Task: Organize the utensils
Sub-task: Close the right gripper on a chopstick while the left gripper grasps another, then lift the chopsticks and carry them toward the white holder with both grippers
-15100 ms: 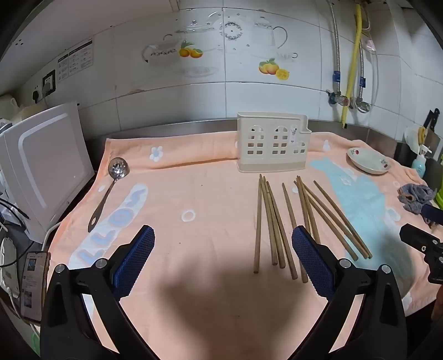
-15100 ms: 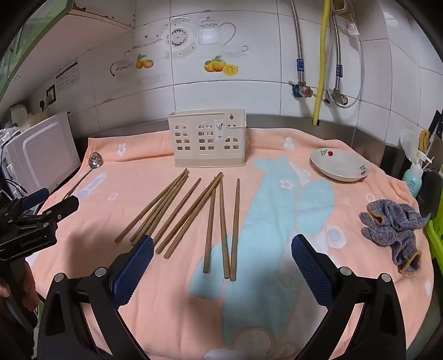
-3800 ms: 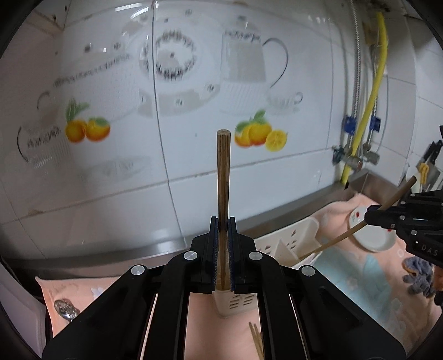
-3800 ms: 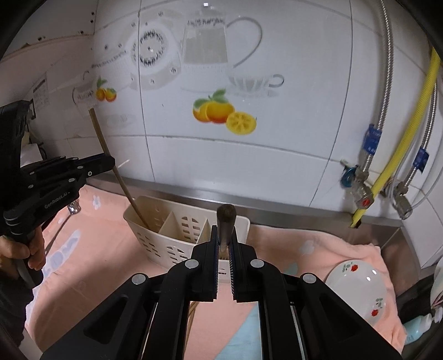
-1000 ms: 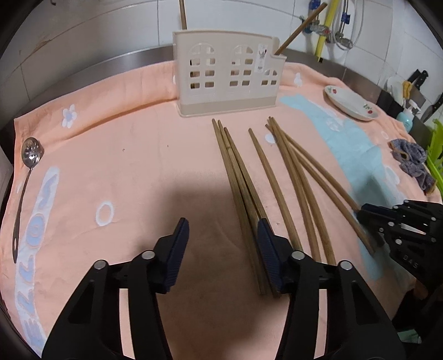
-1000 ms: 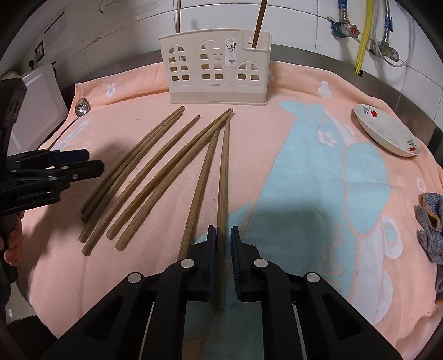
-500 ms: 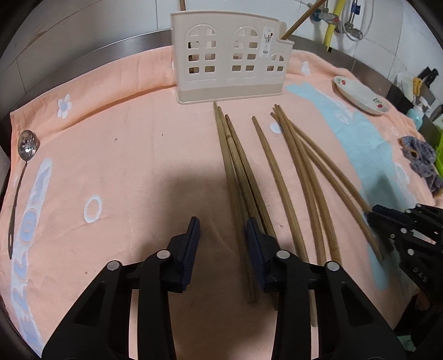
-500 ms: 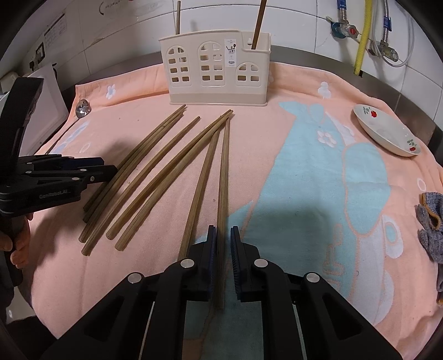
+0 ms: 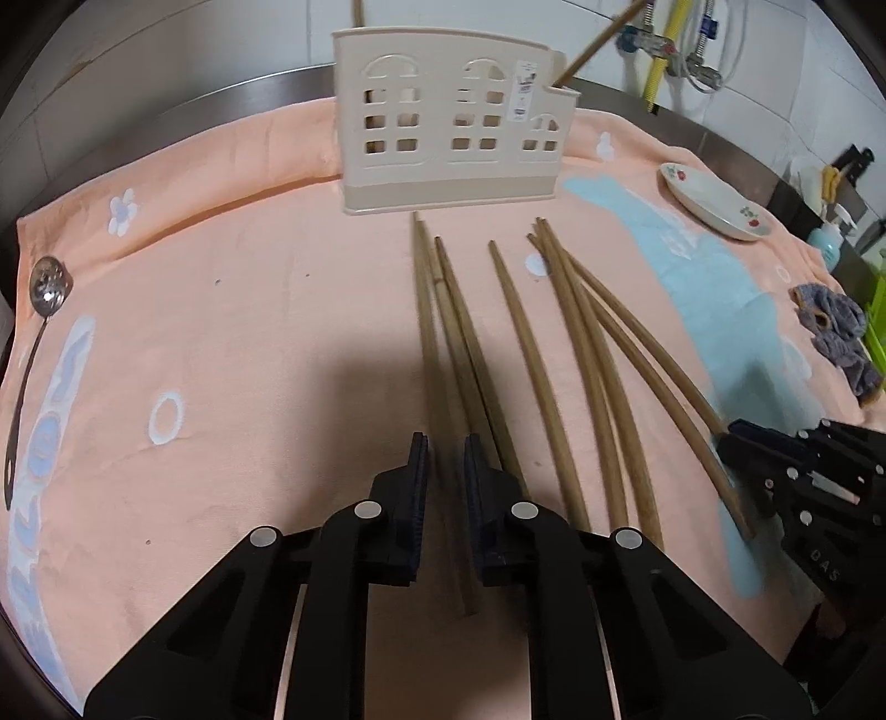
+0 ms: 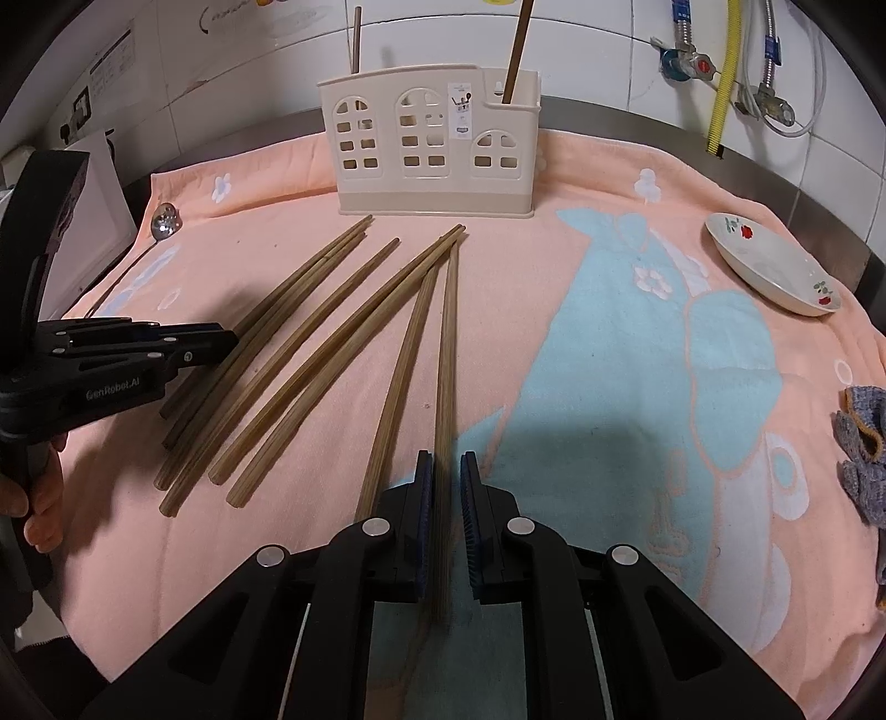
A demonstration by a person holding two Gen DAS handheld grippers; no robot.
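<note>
Both grippers are lined up lengthwise over a chopstick each, which makes sense since a long thin stick is easiest to pinch across its width near the thick end. The left gripper (image 9: 444,451) at the lower middle of its view has its jaws narrowed around the leftmost chopstick (image 9: 429,354) of the bunch; the right gripper (image 10: 446,471) is doing the same with the rightmost chopstick (image 10: 446,354). In both cases there's a thin gap showing beside the stick, so I honestly can't tell if the pads are pressing yet or just about to. The other loose chopsticks (image 10: 310,354) fan out on the peach towel (image 10: 554,288) through the centre of the frame, tips pointing toward the cream utensil holder (image 10: 432,149) at the top centre. Two sticks already stand in the holder, one at its left end (image 10: 356,39) and one at its right (image 10: 518,50), so I'd guess each hand feeds its own side. The slotted spoon (image 9: 47,288) sits far left, untouched
</note>
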